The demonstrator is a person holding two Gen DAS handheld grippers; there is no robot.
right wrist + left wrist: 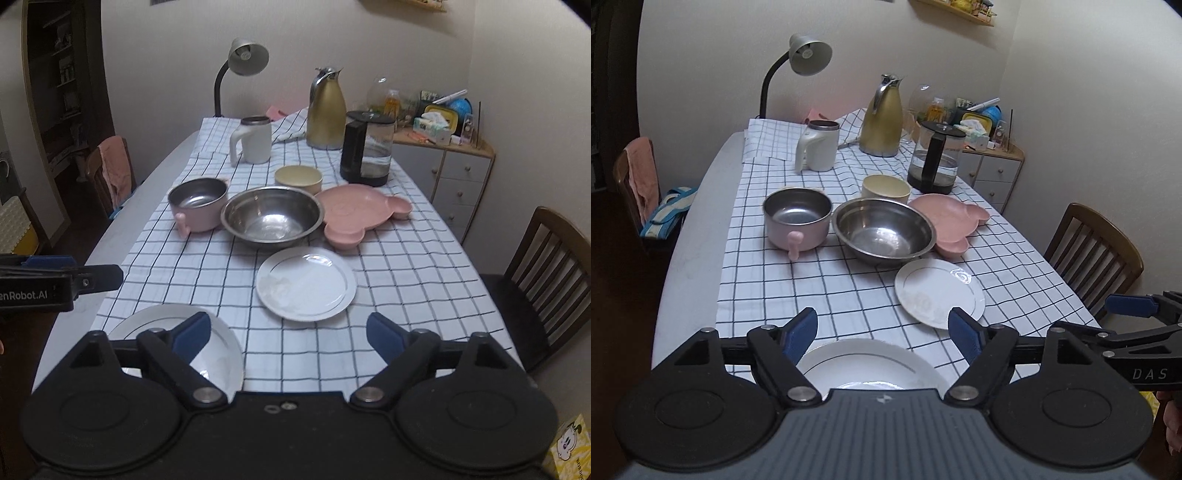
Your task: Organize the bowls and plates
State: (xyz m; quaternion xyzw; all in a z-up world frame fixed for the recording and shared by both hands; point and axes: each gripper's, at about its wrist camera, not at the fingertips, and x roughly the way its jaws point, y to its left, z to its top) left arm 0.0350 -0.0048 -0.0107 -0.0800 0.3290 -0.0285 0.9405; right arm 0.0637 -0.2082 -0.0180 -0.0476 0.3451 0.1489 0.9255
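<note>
On the checked cloth lie a large white plate (864,365) at the near edge, also seen in the right wrist view (218,354), and a smaller white plate (938,291) (306,284). Behind stand a steel bowl (882,230) (271,218), a pink steel-lined pot (796,218) (197,203), a pink bear-shaped plate (951,221) (360,210) and a cream bowl (885,188) (298,178). My left gripper (884,332) is open and empty above the large plate. My right gripper (288,334) is open and empty, near the smaller plate.
At the back stand a white mug (817,146), a gold thermos (881,118), a glass kettle (936,158) and a desk lamp (807,55). Wooden chairs (546,280) flank the table. A cluttered cabinet (443,158) stands at the far right.
</note>
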